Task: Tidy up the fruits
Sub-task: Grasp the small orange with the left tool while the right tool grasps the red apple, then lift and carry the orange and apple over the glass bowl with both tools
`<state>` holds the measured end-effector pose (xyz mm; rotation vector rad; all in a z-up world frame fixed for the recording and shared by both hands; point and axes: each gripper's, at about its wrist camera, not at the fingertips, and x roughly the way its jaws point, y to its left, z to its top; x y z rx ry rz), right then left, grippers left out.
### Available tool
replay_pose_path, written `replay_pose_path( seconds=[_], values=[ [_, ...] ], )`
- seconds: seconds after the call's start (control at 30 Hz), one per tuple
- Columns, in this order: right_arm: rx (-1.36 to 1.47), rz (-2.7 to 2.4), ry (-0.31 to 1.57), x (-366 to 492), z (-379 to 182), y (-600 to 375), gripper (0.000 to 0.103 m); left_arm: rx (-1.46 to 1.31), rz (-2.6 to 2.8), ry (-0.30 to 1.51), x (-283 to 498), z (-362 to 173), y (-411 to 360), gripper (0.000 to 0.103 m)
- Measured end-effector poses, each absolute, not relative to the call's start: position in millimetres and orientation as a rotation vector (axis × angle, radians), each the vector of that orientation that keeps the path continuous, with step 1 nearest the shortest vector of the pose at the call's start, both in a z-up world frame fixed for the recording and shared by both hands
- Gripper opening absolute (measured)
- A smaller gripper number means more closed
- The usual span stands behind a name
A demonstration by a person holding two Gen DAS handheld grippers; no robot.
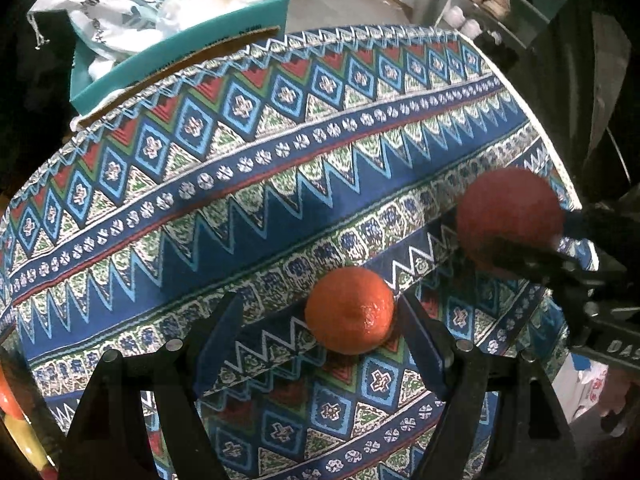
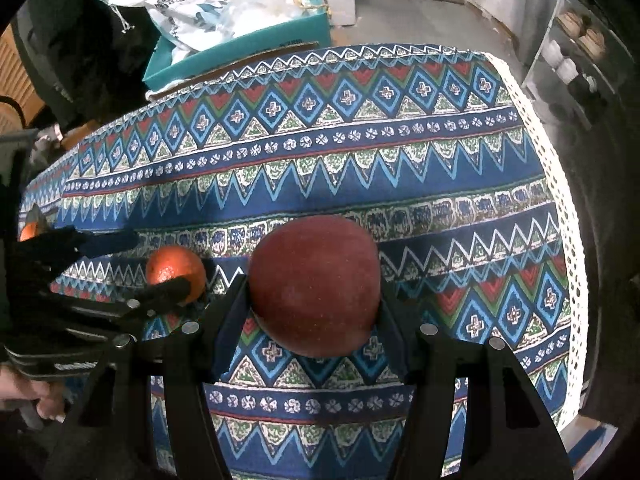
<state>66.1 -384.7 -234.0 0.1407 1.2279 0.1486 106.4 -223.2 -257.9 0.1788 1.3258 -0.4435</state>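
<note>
An orange (image 1: 350, 310) lies on the patterned tablecloth (image 1: 240, 200) between the open fingers of my left gripper (image 1: 320, 320), close to the right finger, not clamped. It also shows in the right wrist view (image 2: 174, 268). My right gripper (image 2: 312, 304) is shut on a dark red apple (image 2: 314, 284) and holds it just above the cloth. The apple also shows in the left wrist view (image 1: 508, 216), to the right of the orange. A second orange (image 2: 28, 232) peeks out at the far left, partly hidden behind the left gripper.
A teal box (image 1: 180, 64) with white plastic bags stands beyond the table's far edge. A shelf (image 2: 576, 40) with cups is at the back right. The table's lace-trimmed right edge (image 2: 560, 200) drops off. A red and yellow object (image 1: 16, 420) shows at the lower left.
</note>
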Motion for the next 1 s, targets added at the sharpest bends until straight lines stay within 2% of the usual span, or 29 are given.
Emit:
replay_pose_path(
  seconds=[0.2, 0.27, 0.33, 0.67, 1.0],
  values=[
    [0.149, 0.153, 1.222, 69, -231, -384, 0.06, 0.211, -0.462, 1.317, 102, -264, -232, 0.079],
    [0.15, 0.154, 1.223, 69, -230, -385, 0.06, 0.219, -0.471, 1.318, 101, -266, -234, 0.066],
    [0.149, 0.156, 1.224, 70, -230, -384, 0.06, 0.2, -0.507, 1.333, 99, -268, -238, 0.047],
    [0.134, 0.179, 1.195, 72, -219, -374, 0.06, 0.184, -0.478, 1.279, 97, -250, -224, 0.046],
    [0.106, 0.206, 1.135, 71, -192, -359, 0.06, 0.156, -0.467, 1.186, 97, -199, -198, 0.046]
  ],
)
